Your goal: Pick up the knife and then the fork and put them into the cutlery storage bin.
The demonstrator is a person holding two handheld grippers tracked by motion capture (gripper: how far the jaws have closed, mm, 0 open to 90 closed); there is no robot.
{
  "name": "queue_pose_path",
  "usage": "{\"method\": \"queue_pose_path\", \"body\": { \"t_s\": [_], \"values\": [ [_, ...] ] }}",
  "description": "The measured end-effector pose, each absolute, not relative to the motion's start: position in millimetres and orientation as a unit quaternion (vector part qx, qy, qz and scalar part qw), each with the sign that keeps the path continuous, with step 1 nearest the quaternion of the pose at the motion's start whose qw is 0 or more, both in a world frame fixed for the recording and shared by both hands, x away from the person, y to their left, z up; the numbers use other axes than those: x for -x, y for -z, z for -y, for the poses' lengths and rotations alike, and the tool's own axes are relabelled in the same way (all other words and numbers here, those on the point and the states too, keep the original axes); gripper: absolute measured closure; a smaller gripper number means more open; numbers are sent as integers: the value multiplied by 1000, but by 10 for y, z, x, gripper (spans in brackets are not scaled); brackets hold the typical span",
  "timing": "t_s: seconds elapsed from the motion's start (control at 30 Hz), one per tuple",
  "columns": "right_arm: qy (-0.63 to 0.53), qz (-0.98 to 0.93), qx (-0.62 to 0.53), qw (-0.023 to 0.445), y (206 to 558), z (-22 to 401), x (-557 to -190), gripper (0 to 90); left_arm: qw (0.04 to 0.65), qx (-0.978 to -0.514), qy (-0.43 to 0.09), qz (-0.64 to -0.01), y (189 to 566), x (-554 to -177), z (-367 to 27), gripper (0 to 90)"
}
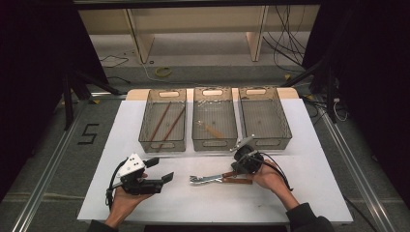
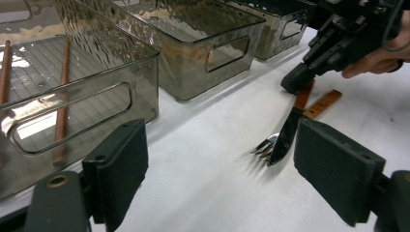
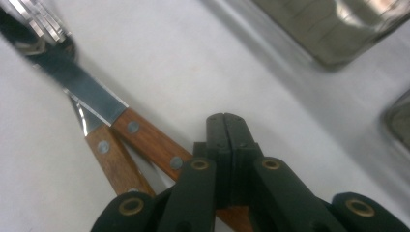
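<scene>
The right tool (image 3: 226,126), jaws pressed together and gripping nothing, is hovering over the knife (image 3: 96,104) and fork (image 3: 104,159) lying crossed on the surface (image 1: 159,200). The left tool (image 2: 220,169) is gaping wide, empty.

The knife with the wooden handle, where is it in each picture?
High view: the knife lies low in the middle, beside the right gripper.
Left gripper view: right of centre, blade over the fork.
Right gripper view: left, running up from the shut jaws.
Shared landmark: the fork.
</scene>
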State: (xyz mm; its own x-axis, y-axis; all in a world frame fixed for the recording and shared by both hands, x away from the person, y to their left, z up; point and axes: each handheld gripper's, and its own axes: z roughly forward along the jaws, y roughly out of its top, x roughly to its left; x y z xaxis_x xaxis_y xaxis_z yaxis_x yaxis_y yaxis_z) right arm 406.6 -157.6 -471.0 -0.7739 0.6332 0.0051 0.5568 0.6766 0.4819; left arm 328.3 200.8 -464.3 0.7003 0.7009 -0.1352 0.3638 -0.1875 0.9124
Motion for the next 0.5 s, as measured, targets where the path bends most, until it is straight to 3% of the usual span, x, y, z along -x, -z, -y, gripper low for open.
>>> {"method": "queue_pose_path", "body": {
  "t_s": [0.5],
  "values": [
    [-218,-930,-293,45,4683,1614,-3699,900,532,-753,-159,-353,4643,-3283,-2001,192]
  ]
}}
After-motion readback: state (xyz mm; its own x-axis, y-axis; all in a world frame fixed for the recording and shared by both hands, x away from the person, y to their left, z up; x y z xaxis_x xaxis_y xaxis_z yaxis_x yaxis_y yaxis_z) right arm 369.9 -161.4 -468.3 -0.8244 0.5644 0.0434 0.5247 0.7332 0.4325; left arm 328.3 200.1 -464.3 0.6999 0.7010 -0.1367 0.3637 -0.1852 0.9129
